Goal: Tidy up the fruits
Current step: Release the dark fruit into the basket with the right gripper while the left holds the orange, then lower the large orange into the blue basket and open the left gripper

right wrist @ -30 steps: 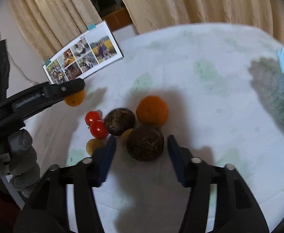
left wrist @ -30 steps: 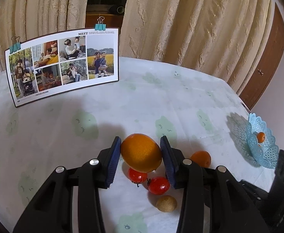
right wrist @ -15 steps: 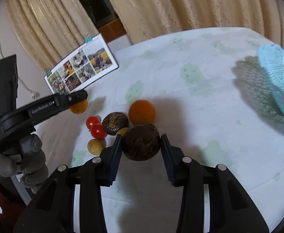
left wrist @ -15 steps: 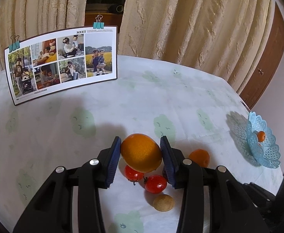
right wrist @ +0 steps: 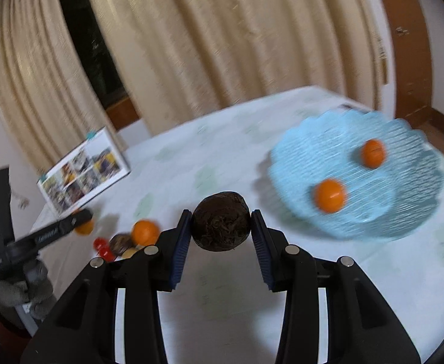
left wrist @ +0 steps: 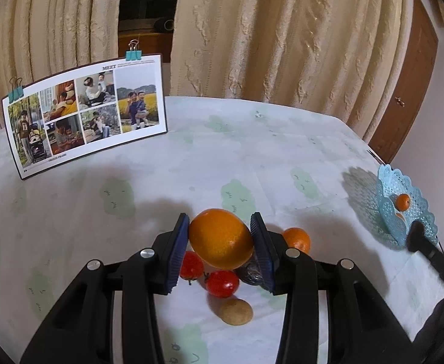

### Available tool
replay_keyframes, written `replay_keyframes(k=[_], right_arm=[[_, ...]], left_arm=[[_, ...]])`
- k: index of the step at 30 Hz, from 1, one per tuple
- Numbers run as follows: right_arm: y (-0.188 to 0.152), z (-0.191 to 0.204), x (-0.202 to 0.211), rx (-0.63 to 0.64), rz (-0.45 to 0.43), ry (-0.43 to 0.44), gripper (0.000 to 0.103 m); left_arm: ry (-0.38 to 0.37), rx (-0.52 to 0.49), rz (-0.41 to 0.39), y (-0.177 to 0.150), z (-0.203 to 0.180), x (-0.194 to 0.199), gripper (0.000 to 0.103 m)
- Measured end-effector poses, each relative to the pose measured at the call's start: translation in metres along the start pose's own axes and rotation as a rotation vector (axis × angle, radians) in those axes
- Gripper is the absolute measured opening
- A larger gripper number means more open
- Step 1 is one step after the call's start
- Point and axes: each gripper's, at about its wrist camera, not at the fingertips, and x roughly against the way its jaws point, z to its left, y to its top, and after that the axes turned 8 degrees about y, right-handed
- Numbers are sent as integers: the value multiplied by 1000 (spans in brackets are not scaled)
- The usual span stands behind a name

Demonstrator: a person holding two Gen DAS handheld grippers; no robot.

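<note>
On the left, a large orange (left wrist: 220, 238) is clamped between the blue pads (left wrist: 178, 253) of the left gripper (left wrist: 222, 254), held clear above the white tablecloth (left wrist: 191, 163) and over the fruit left in the pile: two cherry tomatoes (left wrist: 222, 283), a small tan fruit (left wrist: 235, 311), a dark wrinkled fruit (left wrist: 249, 273) and a small tangerine (left wrist: 297, 239). That grip looks square across the widest part, so it should simply be kept steady until the basket is free

In the middle of the right wrist view, a dark brown wrinkled fruit (right wrist: 221, 221) is held by the right gripper (right wrist: 221, 244); its jaws have just been closing and the pads are now pressed on both sides of it, with the fruit lifted off the cloth. The hold is near the pad tips, so a slow, level carry is judged safer than a swing; the picture is blurred

To the right, the light blue lattice basket (right wrist: 404, 212) is seen, with two small tangerines (right wrist: 329, 194) already lying in it. The dark fruit should be brought over a bare patch of the basket floor, lowered close to it, and only then released, so that it does not roll against the tangerines or over the scalloped rim
</note>
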Motion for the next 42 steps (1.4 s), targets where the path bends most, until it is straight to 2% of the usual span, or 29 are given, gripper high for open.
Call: replay_keyframes(k=[9,16,20,25,31,33,36,42], right_arm=[[10,-48,28,-75,-83,-123,41],[9,-73,35,-116,-100,-162,41],[6,-85,40,-148,-124,-178,50],[3,-99,53,-168,-180,-217,51],[-5,-107,72,-141,-294,-345,51],[-6,-111,77,-151,-324,-362,52],[-11,-119,85,-190,-369,-379,61],[-14,-129,88,-252,-389,-375,61]], left_arm=[[-4,-22,-10,-2,-11,5,42],[-8,-33,-8,-4,-22,8,42],[-10,-45,-7,-3,-31,10,42],[-14,-69,-13,-2,-45,14,42],[-40,-124,-31,2,-79,21,42],[-55,-145,-35,3,-92,24,42],[-90,-176,-34,5,-114,25,42],[-154,-255,-37,6,-164,25,42]])
